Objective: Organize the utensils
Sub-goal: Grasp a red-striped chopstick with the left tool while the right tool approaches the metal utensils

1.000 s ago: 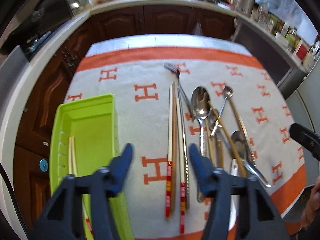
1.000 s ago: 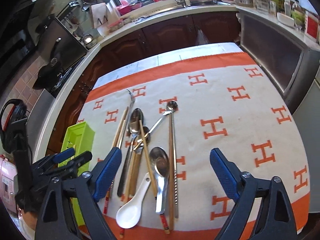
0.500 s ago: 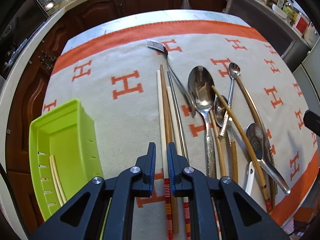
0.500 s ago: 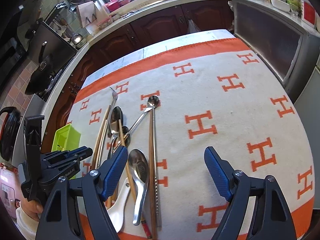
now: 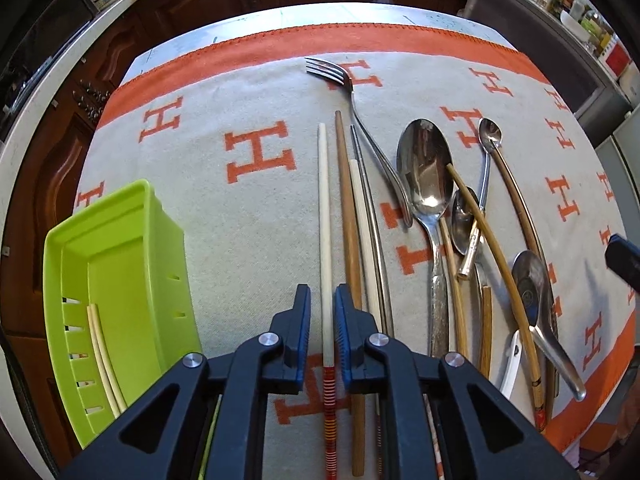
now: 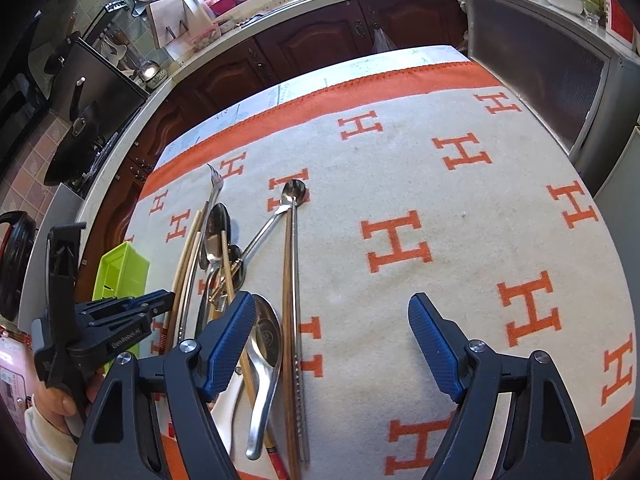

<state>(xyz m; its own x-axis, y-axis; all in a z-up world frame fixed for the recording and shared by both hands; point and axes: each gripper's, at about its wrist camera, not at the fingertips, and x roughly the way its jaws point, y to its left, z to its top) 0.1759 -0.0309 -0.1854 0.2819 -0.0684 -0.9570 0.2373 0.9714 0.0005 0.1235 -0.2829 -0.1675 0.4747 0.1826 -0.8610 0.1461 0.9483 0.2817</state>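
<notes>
My left gripper point(image 5: 322, 300) is shut on a cream chopstick point(image 5: 325, 216) with a red-striped end, which lies on the cloth. Beside it lie a brown chopstick point(image 5: 347, 216), another cream chopstick, a metal one and a fork point(image 5: 340, 80). A lime green tray point(image 5: 120, 280) at the left holds two cream chopsticks point(image 5: 100, 344). Spoons point(image 5: 426, 176) and more chopsticks lie to the right. My right gripper point(image 6: 332, 344) is open above the cloth, right of the utensil pile point(image 6: 256, 280). The left gripper shows in the right wrist view point(image 6: 152, 304).
An orange-bordered cloth point(image 6: 440, 200) with H marks covers the table. Kitchen counters and dark cabinets point(image 6: 320, 40) stand behind it. A white ceramic spoon point(image 6: 224, 408) lies at the pile's near end.
My left gripper went from wide open to closed around the leftmost cream chopstick and moved lower and forward. My right gripper drifted slightly and stayed open.
</notes>
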